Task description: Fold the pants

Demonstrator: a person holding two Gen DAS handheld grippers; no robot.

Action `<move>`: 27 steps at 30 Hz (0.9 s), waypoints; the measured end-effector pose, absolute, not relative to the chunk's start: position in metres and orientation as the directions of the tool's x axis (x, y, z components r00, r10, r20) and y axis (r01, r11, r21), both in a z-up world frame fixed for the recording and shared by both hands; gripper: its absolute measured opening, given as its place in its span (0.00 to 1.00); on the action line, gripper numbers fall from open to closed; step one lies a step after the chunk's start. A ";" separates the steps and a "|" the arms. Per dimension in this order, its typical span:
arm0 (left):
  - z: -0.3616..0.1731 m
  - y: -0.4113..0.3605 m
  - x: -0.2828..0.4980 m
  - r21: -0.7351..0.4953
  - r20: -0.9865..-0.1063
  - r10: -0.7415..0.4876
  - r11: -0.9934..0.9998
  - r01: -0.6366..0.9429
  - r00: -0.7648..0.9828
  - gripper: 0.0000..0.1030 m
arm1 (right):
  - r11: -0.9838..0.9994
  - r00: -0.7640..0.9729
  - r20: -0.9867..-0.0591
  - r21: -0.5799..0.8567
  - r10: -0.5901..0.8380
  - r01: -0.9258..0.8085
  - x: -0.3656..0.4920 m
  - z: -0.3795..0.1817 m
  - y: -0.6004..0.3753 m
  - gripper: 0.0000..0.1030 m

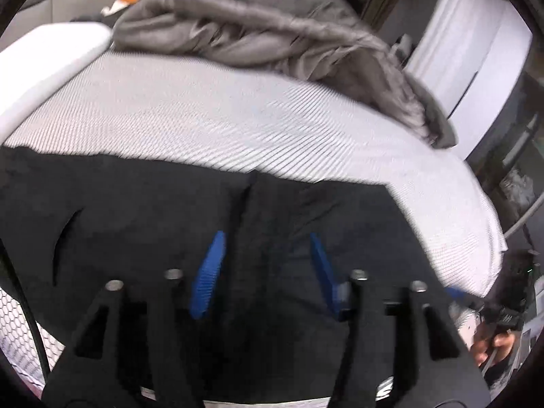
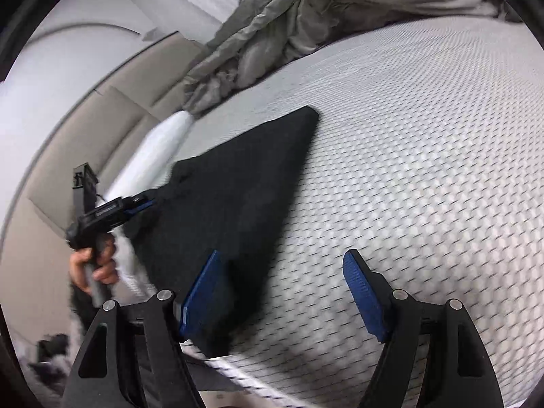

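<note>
Black pants [image 1: 136, 210] lie flat on the white textured mattress [image 1: 238, 119], filling the lower half of the left wrist view. My left gripper [image 1: 266, 236] hovers over them, open, blue pads apart with only flat cloth behind. In the right wrist view the pants [image 2: 244, 183] form a dark folded slab with a squared far corner. My right gripper [image 2: 282, 255] is open at their near end, its left pad over the cloth edge and its right pad over bare mattress [image 2: 408, 170]. The left gripper [image 2: 141, 205] shows at the pants' left edge, held by a hand [image 2: 95, 265].
A rumpled grey duvet [image 1: 255, 34] is bunched along the far side of the bed [image 2: 323, 10]. A white pillow [image 1: 44, 68] lies at the left by a beige padded headboard [image 2: 68, 156]. The mattress drops off at the right, where a hand [image 1: 493, 343] shows.
</note>
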State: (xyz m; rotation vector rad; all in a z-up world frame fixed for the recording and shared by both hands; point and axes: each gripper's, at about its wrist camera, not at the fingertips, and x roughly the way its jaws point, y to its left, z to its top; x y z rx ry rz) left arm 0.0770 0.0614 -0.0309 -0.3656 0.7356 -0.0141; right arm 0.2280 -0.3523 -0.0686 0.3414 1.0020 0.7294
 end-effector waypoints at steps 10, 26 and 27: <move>-0.049 -0.109 0.127 -0.291 -0.729 -0.333 0.942 0.170 0.598 0.61 | 0.601 0.155 -0.586 0.729 0.795 -0.327 0.222 -0.103 -0.326 0.17; -0.040 -0.054 0.115 -0.334 -0.673 -0.240 0.942 0.001 0.700 0.61 | 0.630 0.323 -0.548 0.728 0.772 -0.270 0.264 -0.112 -0.304 0.31; -0.041 -0.050 0.112 -0.323 -0.674 -0.220 0.946 -0.014 0.705 0.61 | 0.634 0.313 -0.556 0.720 0.770 -0.283 0.267 -0.114 -0.308 0.25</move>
